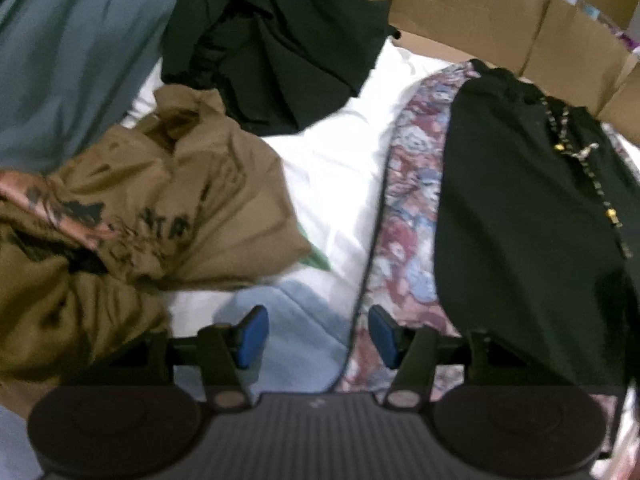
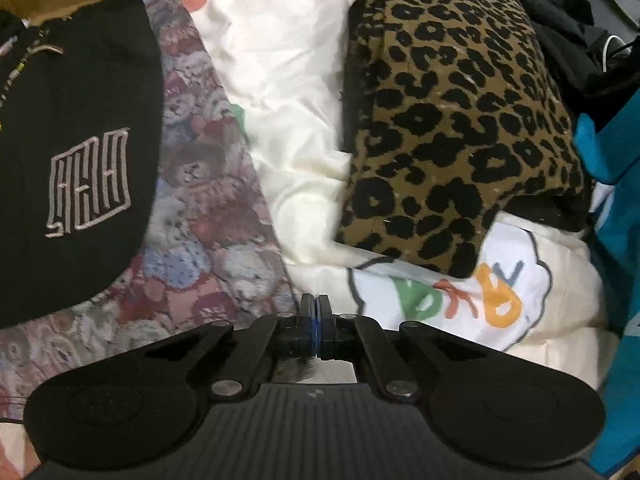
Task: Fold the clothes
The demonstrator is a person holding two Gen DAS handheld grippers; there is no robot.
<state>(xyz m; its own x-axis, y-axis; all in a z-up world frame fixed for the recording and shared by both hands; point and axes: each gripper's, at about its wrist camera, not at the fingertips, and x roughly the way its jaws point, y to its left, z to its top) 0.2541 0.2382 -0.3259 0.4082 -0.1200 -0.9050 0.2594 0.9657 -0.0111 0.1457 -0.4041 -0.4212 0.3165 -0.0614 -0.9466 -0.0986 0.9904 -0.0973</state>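
Observation:
In the left wrist view my left gripper point(image 1: 318, 336) stands open over the white bedding point(image 1: 332, 168), nothing between its blue pads. A crumpled brown garment with dark print point(image 1: 160, 216) lies to its left, and a rumpled black garment point(image 1: 276, 60) lies beyond. A folded black garment point(image 1: 528, 224) rests on a floral patterned one point(image 1: 412, 200) at the right. In the right wrist view my right gripper point(image 2: 315, 312) is shut on nothing, above the edge of the floral garment point(image 2: 208, 208). The folded black garment with a grey logo point(image 2: 76, 152) lies left of it. A folded leopard-print garment point(image 2: 452, 120) lies at the right.
A cardboard box point(image 1: 500, 12) stands behind the bed. Blue-grey fabric point(image 1: 72, 52) covers the far left. The white cover with coloured print point(image 2: 460, 300) spreads under the right gripper. Teal fabric point(image 2: 616, 240) and dark items point(image 2: 572, 48) sit at the right edge.

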